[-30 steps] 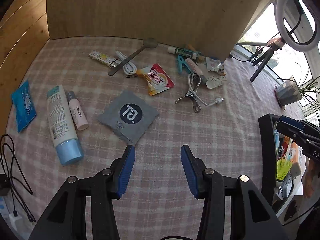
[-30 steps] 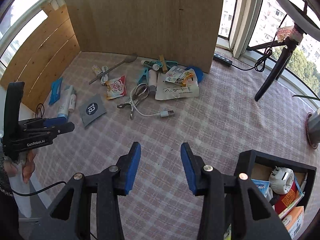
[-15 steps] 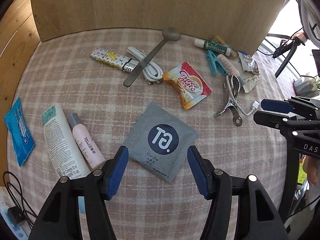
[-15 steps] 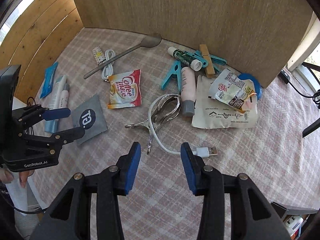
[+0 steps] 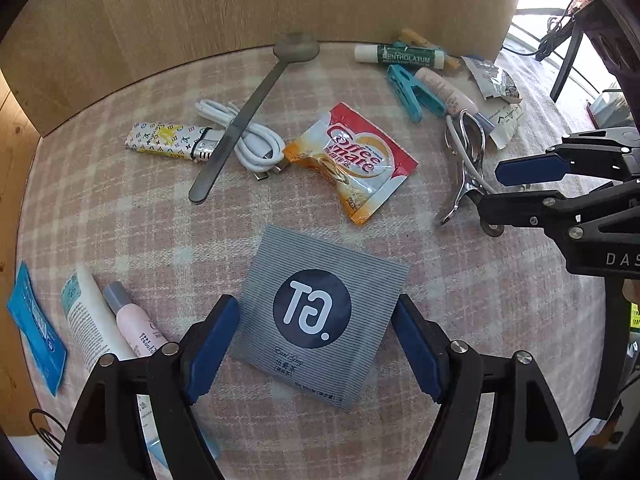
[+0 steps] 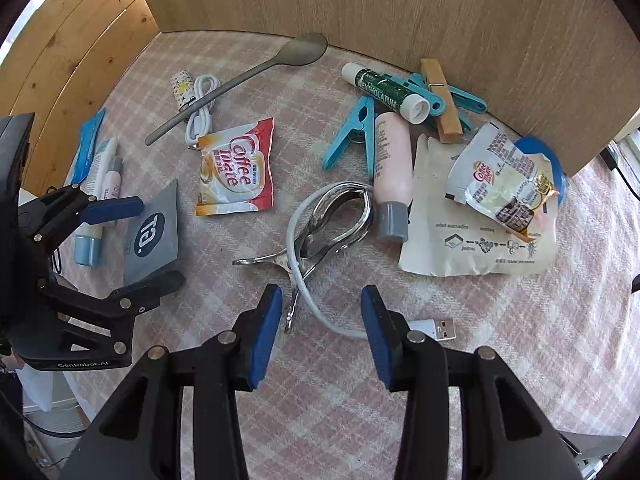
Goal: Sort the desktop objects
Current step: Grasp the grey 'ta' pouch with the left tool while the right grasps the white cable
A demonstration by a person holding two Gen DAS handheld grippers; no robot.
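Note:
A grey tea sachet (image 5: 320,312) with a dark round logo lies flat on the checked cloth. My left gripper (image 5: 316,308) points down over it, jaws opening, one blue pad on each side of the sachet and neither pressing it. The right wrist view shows the left gripper (image 6: 144,244) low over that sachet (image 6: 154,224). My right gripper (image 6: 320,296) is open above a metal clip (image 6: 328,224) and a white USB cable (image 6: 316,304) that runs between its fingers, apart from the pads.
A Coffee-mate sachet (image 5: 352,160), spoon (image 5: 240,116), lighter (image 5: 168,144) and coiled cable (image 5: 248,140) lie beyond the tea sachet. Two tubes (image 5: 120,328) and a blue packet (image 5: 36,328) sit left. Lip balm (image 6: 384,88), clothes pegs (image 6: 352,136), a pink tube (image 6: 392,160) and torn packets (image 6: 500,184) crowd the wooden back wall (image 6: 400,0).
Both grippers sank toward the table. The left one's jaws widened and came to straddle the grey sachet. The right one moved in over the metal clip and USB cable.

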